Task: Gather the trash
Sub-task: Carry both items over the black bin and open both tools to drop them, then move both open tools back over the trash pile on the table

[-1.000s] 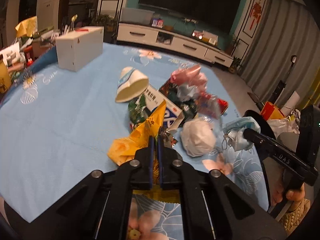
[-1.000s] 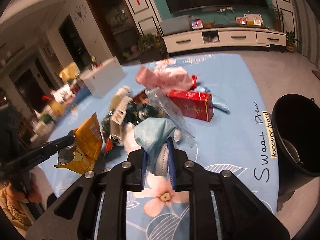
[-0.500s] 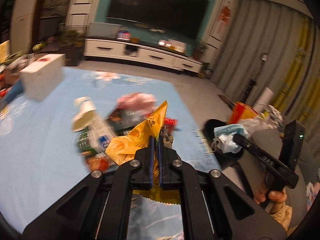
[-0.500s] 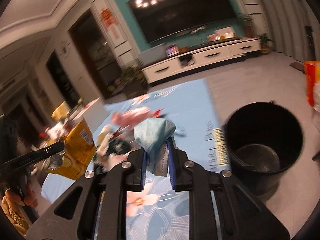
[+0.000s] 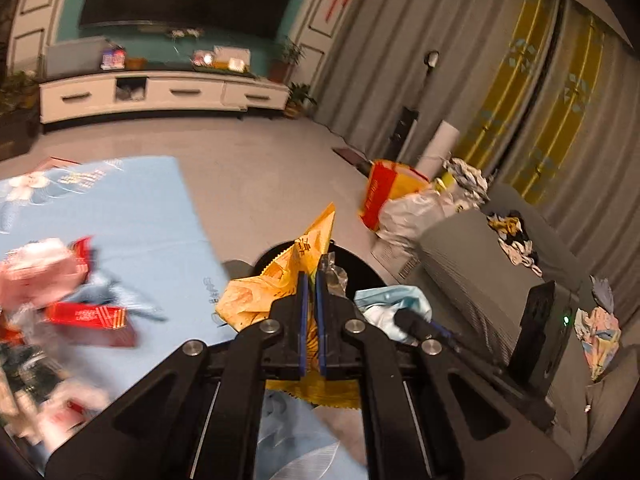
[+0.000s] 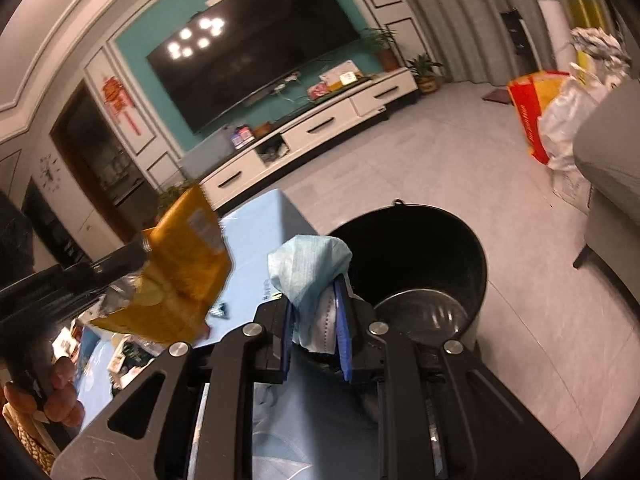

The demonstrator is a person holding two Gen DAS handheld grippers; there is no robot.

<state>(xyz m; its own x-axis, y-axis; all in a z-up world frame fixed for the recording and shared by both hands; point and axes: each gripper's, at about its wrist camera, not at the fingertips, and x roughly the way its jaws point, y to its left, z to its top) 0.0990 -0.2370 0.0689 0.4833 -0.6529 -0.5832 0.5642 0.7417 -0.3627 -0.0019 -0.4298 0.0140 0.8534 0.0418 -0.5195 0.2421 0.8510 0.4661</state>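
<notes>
My left gripper (image 5: 311, 280) is shut on a yellow snack wrapper (image 5: 276, 284) and holds it near the rim of the black bin (image 5: 360, 268). It also shows in the right wrist view (image 6: 176, 276). My right gripper (image 6: 314, 300) is shut on a crumpled blue face mask (image 6: 308, 264), held at the near rim of the bin (image 6: 440, 240). The mask also shows in the left wrist view (image 5: 394, 304). The bin stands on the floor beside the table's edge, with a shiny bottom.
The blue floral tablecloth (image 5: 132, 216) carries more trash at the left: a red box (image 5: 88, 318) and a pink wrapper (image 5: 36, 268). A grey sofa (image 5: 500, 264) and bags (image 5: 404, 204) lie to the right. A TV cabinet (image 6: 320, 128) stands behind.
Both grippers have swung right from the trash pile on the table to the black bin, each still gripping its item.
</notes>
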